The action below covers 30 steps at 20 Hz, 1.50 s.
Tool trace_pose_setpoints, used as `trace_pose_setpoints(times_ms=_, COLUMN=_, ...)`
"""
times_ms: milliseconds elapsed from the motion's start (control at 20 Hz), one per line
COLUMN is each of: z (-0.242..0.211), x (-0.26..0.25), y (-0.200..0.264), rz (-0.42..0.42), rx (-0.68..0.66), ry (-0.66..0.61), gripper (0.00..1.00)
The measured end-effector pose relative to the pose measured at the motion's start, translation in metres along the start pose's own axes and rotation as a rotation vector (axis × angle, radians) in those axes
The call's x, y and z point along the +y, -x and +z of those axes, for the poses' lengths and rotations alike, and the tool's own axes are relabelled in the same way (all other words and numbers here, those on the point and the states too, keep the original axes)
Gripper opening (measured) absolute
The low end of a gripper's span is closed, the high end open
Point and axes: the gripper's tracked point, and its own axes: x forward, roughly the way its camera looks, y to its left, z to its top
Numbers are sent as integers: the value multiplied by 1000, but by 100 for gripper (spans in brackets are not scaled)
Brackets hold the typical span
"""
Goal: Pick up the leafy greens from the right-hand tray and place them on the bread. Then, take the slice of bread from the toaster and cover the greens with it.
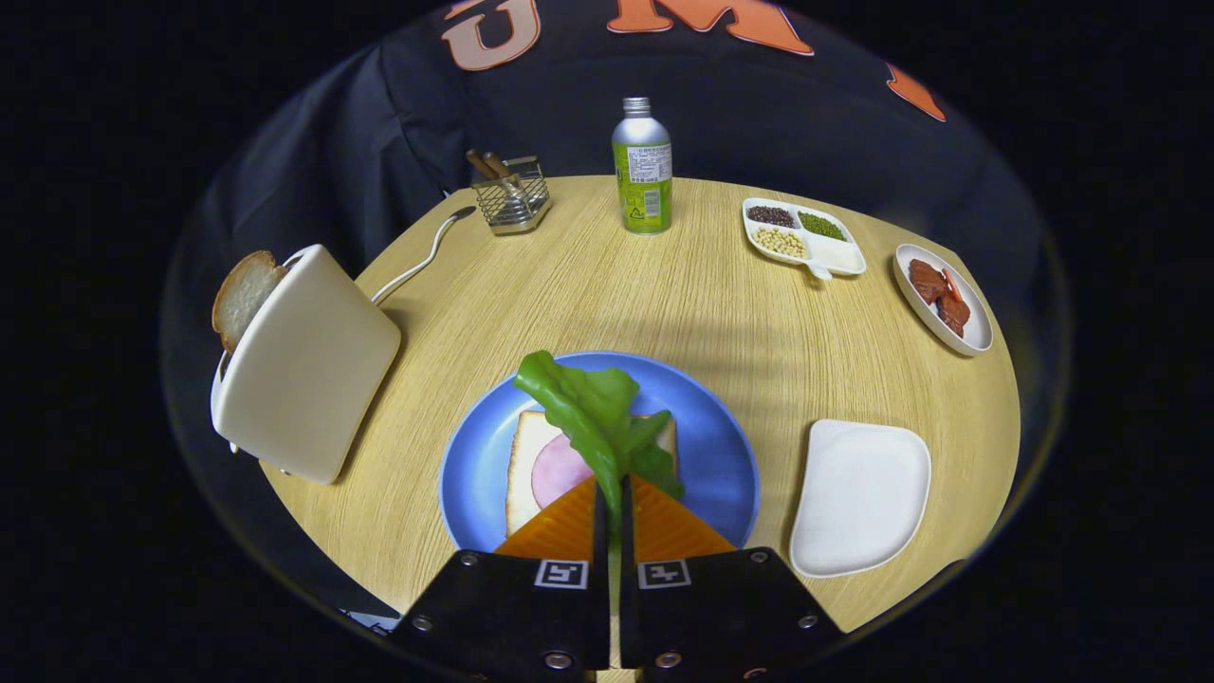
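Note:
My gripper [613,486] is shut on the leafy greens [590,408], which stick out ahead of the fingertips and hang over the blue plate [711,417]. On that plate, under the greens, lies a slice of bread [526,465] topped with a round pink slice of ham [558,470]. To the left of the plate stands a cream toaster [308,365] with a slice of bread [243,294] poking out of its slot. Right of the plate sits a bare white tray [861,498].
At the table's far side stand a green bottle [643,180], a wire basket [512,197] and a divided dish of beans [802,235]. A white dish with brown meat slices [941,296] lies at the far right. The toaster's cord [422,261] trails back.

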Motion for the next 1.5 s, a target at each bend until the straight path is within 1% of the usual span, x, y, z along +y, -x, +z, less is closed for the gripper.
trace_pose_setpoints(times_ms=150, z=-3, x=2, y=-8, rz=-31, rx=11, ry=37, gripper=6)
trace_pose_setpoints(times_ms=250, z=-7, x=10, y=-9, rz=-14, rx=28, ry=48, gripper=7)
trace_pose_setpoints(times_ms=300, z=-5, x=14, y=-10, rz=4, rx=32, ry=32, gripper=11)
trace_pose_setpoints(times_ms=350, z=-2, x=16, y=-11, rz=19, rx=22, ry=14, gripper=12)
trace_pose_setpoints(times_ms=450, z=5, x=7, y=-13, rz=-16, rx=-2, ry=11, gripper=13)
trace_pose_setpoints(times_ms=500, z=5, x=7, y=-15, rz=-16, rx=-2, ry=16, gripper=14)
trace_pose_setpoints(times_ms=600, z=2, x=10, y=-16, rz=-21, rx=14, ry=23, gripper=17)
trace_pose_setpoints(times_ms=800, z=0, x=-1, y=-16, rz=-76, rx=34, ry=34, gripper=19)
trace_pose_setpoints(times_ms=850, z=0, x=-1, y=-14, rz=-73, rx=40, ry=33, gripper=20)
trace_pose_setpoints(times_ms=950, z=0, x=6, y=-11, rz=-47, rx=48, ry=29, gripper=25)
trace_pose_setpoints(times_ms=1000, z=1, x=9, y=-9, rz=-38, rx=50, ry=34, gripper=33)
trace_pose_setpoints(times_ms=1050, z=3, x=10, y=-7, rz=-43, rx=46, ry=45, gripper=36)
trace_pose_setpoints(times_ms=1100, z=6, x=10, y=-5, rz=-49, rx=34, ry=55, gripper=41)
trace_pose_setpoints(times_ms=1200, z=12, x=16, y=0, rz=-37, rx=27, ry=55, gripper=46)
trace_pose_setpoints(times_ms=1500, z=39, x=51, y=31, rz=32, rx=-9, ry=52, gripper=49)
